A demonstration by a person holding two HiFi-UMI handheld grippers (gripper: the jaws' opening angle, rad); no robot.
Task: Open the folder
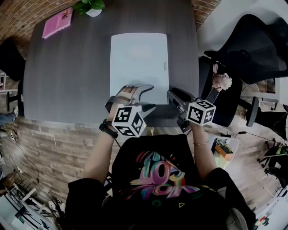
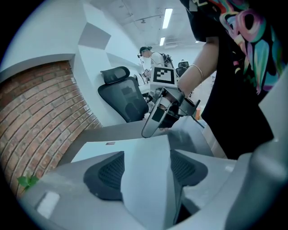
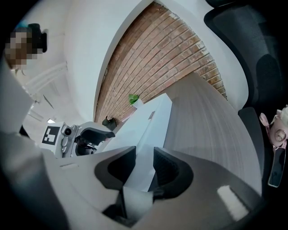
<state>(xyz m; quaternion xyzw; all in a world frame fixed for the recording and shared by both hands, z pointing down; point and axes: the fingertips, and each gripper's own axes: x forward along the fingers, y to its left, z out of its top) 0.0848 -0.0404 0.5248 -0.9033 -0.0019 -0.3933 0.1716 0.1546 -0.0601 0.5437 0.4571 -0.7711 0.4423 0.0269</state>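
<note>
A pale blue folder lies flat and closed on the dark grey table. My left gripper is at its near edge, jaws wide apart, and the left gripper view has the folder's surface running between the two pads. My right gripper is at the folder's near right corner. Its jaws stand closer together, with the folder's corner between them and a gap still visible. The left gripper view catches the right gripper, and the left gripper appears in the right gripper view.
A pink book lies at the table's far left corner beside a potted plant. A black office chair stands to the right, with a small pink toy on a dark seat near it. Brick flooring surrounds the table.
</note>
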